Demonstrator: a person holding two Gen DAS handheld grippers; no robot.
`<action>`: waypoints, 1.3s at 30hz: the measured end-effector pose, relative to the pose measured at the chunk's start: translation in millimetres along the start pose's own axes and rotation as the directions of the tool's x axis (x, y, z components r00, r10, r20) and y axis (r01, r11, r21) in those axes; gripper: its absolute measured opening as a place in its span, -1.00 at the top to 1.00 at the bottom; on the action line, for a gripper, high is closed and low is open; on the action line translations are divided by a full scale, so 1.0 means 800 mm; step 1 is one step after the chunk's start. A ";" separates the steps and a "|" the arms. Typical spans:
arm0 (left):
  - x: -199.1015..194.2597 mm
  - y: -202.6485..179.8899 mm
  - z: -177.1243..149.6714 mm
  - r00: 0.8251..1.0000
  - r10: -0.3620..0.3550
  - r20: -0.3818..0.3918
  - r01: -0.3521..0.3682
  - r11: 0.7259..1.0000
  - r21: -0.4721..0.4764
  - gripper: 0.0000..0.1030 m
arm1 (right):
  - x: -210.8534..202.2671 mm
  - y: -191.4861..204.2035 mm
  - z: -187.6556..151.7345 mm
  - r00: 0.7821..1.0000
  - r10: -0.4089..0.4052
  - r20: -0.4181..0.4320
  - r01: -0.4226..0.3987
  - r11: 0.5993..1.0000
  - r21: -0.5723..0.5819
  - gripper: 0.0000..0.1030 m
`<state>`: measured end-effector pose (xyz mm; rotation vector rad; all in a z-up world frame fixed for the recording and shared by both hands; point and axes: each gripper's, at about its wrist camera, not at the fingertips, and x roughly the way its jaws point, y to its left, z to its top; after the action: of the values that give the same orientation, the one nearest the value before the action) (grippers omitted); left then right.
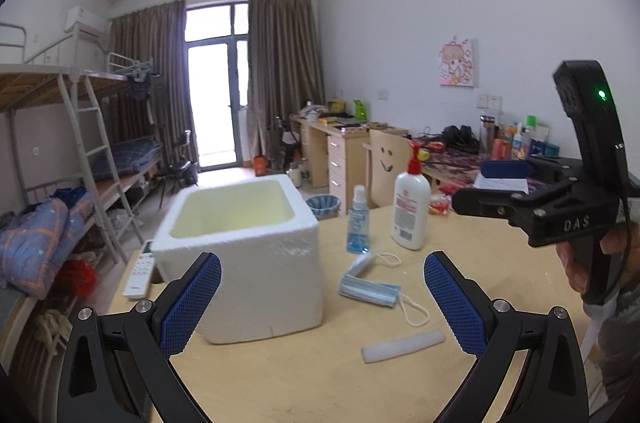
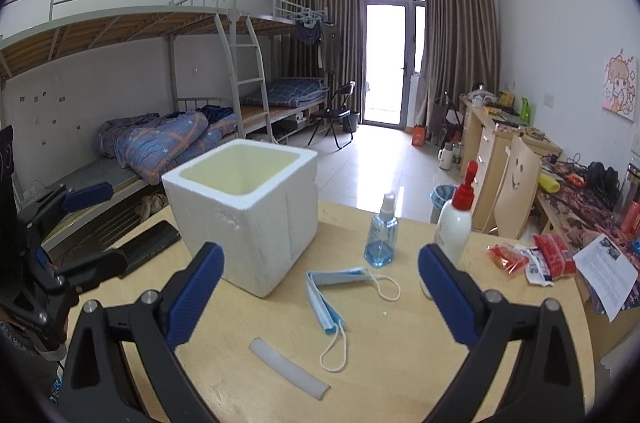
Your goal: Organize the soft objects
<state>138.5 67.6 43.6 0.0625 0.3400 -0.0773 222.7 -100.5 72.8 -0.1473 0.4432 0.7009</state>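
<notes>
Two hand-held grippers, the left gripper [image 1: 322, 297] and the right gripper [image 2: 320, 293], hover over a light wooden table [image 2: 400, 363], each with its blue-padded jaws spread wide and nothing between them. The landmark is an open white foam box [image 2: 256, 215] standing on the table. Just right of the box lies a folded light-blue face mask [image 2: 328, 297] with white ear loops; nearer the cameras lies a short white foam strip [image 2: 288, 369]. Beyond the mask stand a clear blue spray bottle [image 2: 382, 235] and a white lotion bottle with a red pump [image 2: 456, 219].
</notes>
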 end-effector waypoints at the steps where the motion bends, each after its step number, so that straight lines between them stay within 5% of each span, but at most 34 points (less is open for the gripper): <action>1: 0.001 -0.002 -0.005 1.000 -0.005 0.006 0.005 1.000 -0.002 -0.98 | 0.000 -0.002 -0.003 1.000 0.010 -0.002 -0.010 1.000 0.004 -0.93; 16: 0.040 -0.030 -0.040 0.980 -0.177 -0.086 0.185 0.978 0.099 -0.98 | 0.033 -0.017 -0.040 0.995 0.035 -0.097 -0.036 0.999 -0.011 -0.93; 27: 0.073 -0.039 -0.053 0.935 -0.300 -0.190 0.324 0.939 0.114 -0.89 | 0.054 -0.023 -0.050 0.985 0.076 -0.153 -0.081 0.996 -0.030 -0.90; 36: 0.102 -0.042 -0.073 0.899 -0.337 -0.280 0.390 0.907 0.161 -0.77 | 0.078 -0.027 -0.060 0.972 0.105 -0.210 -0.120 0.991 -0.055 -0.62; 39: 0.115 -0.043 -0.082 0.868 -0.378 -0.321 0.444 0.881 0.165 -0.74 | 0.081 -0.030 -0.061 0.970 0.120 -0.213 -0.134 0.990 -0.053 -0.62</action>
<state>200.4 32.0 -50.5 0.2369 0.6258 -0.5432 265.4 -93.7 -0.2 -0.2596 0.6352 0.8304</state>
